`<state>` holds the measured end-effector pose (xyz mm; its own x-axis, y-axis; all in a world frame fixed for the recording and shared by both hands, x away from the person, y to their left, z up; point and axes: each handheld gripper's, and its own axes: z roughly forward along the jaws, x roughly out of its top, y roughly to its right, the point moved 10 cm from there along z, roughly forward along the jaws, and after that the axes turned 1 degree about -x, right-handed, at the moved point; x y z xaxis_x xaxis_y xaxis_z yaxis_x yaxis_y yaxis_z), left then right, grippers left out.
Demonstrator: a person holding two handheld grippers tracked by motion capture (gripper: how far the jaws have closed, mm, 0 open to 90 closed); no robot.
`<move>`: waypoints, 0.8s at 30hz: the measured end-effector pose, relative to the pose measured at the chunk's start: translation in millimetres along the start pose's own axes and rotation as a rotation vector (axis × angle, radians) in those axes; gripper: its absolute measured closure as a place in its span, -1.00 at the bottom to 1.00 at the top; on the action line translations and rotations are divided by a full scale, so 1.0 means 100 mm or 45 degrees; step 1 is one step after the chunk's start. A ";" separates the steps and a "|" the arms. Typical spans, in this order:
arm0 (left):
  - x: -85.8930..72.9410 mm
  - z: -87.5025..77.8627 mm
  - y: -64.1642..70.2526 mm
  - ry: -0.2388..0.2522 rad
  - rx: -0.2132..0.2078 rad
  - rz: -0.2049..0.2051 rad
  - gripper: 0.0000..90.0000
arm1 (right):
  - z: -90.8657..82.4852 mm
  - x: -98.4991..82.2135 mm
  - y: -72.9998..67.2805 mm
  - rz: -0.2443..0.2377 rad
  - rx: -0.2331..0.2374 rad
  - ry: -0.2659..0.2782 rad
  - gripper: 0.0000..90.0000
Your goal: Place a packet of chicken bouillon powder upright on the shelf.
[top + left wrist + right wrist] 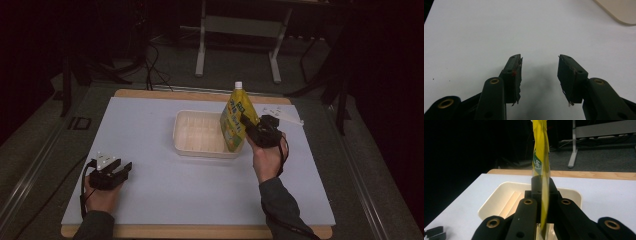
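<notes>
While the left gripper [121,167] rests low on the white table [165,200] at about eight o'clock in the high view, its jaws stand well apart with nothing between them. Seen along them in the left gripper view, that same gripper [539,61] has only bare white surface in the gap, and a cream corner of the tray [621,11] sits off at one o'clock, well apart from the jaws. A hand [102,196] and dark sleeve come in beneath it from the bottom edge.

Near the centre of the table, the cream tray [192,134] lies flat, its ribbed floor showing. Over its three o'clock end stands the yellow pouch [235,122], upright with a slight tilt, its white cap [238,85] pointing to twelve o'clock and its lower edge down inside the tray's wall.

At about three o'clock from the tray, the right gripper [246,121] is clamped on the pouch's edge, with the right hand [267,159] behind it. From the right gripper view, the right gripper [541,195] has both jaws pressed close on the thin yellow pouch [540,150], which rises straight up to twelve o'clock, and the tray [506,197] lies just beyond and below the jaws.
</notes>
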<state>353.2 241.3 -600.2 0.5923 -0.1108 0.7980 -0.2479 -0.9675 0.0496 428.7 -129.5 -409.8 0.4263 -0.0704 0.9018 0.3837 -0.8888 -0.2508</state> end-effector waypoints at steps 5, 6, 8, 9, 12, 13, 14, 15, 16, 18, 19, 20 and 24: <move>0.00 0.00 0.00 0.001 0.000 0.001 0.19 | 0.02 -0.01 0.05 0.007 -0.036 0.017 1.00; 0.00 0.00 0.00 0.001 0.000 0.001 0.19 | 0.02 -0.02 0.07 0.008 -0.046 0.019 1.00; 0.00 0.00 0.00 0.000 0.000 0.002 0.19 | 0.02 -0.02 0.09 0.011 -0.066 0.028 1.00; 0.00 0.00 0.00 0.001 0.000 0.002 0.19 | 0.02 -0.01 0.11 0.008 -0.076 0.031 1.00; 0.00 0.00 0.00 0.002 0.001 0.002 0.19 | 0.02 -0.01 0.14 0.008 -0.101 0.041 1.00; 0.00 0.00 0.00 0.002 0.000 0.002 0.19 | 0.03 -0.01 0.15 0.008 -0.108 0.044 1.00; 0.00 0.00 0.00 0.001 0.000 0.002 0.19 | 0.03 -0.01 0.17 0.014 -0.119 0.051 1.00; 0.00 0.00 0.00 0.002 0.001 0.002 0.19 | 0.03 -0.01 0.18 0.018 -0.125 0.055 1.00; 0.00 0.00 0.00 0.002 0.001 0.002 0.19 | 0.03 -0.01 0.18 0.018 -0.125 0.055 1.00; 0.00 0.00 0.00 0.002 0.000 0.000 0.19 | 0.05 -0.01 0.19 0.003 -0.161 0.066 1.00; 0.00 0.00 0.00 0.002 0.000 0.001 0.19 | 0.05 -0.01 0.19 0.003 -0.161 0.066 1.00; 0.00 0.00 0.00 0.003 0.000 0.001 0.19 | 0.05 -0.02 0.19 -0.011 -0.184 0.072 1.00; 0.00 0.00 0.00 0.002 0.000 0.000 0.19 | 0.06 -0.02 0.20 -0.018 -0.213 0.081 1.00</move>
<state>353.3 241.3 -600.1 0.5910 -0.1102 0.7991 -0.2480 -0.9675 0.0500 440.8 -144.2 -418.9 0.3673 -0.0811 0.9266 0.2453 -0.9525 -0.1806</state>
